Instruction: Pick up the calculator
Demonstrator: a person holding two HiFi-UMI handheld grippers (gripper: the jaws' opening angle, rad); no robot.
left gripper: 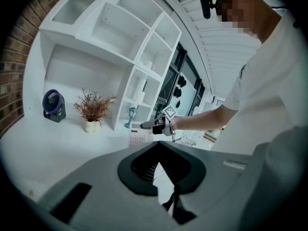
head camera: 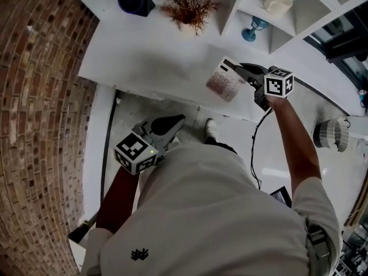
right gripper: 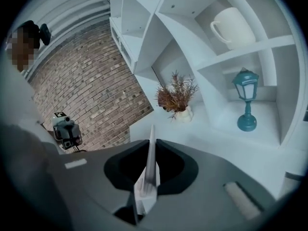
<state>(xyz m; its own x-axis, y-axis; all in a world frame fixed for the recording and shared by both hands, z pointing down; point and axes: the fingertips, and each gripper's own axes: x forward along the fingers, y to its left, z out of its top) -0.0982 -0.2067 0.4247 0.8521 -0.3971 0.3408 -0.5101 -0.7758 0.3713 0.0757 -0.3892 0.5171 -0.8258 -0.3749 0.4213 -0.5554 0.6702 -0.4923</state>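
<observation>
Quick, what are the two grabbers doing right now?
Left gripper: closed, holding nothing.
Right gripper: closed on the calculator.

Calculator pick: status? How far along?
Done: the right gripper is shut on the calculator, which looks tilted and lifted off the counter. In hand: the hold, with the calculator edge-on between the jaws in the right gripper view. Left: nothing more shows. The left gripper is empty.

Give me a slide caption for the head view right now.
Right gripper clamps the calculator and holds it above the white desk; left gripper hangs back by the person's waist.
</observation>
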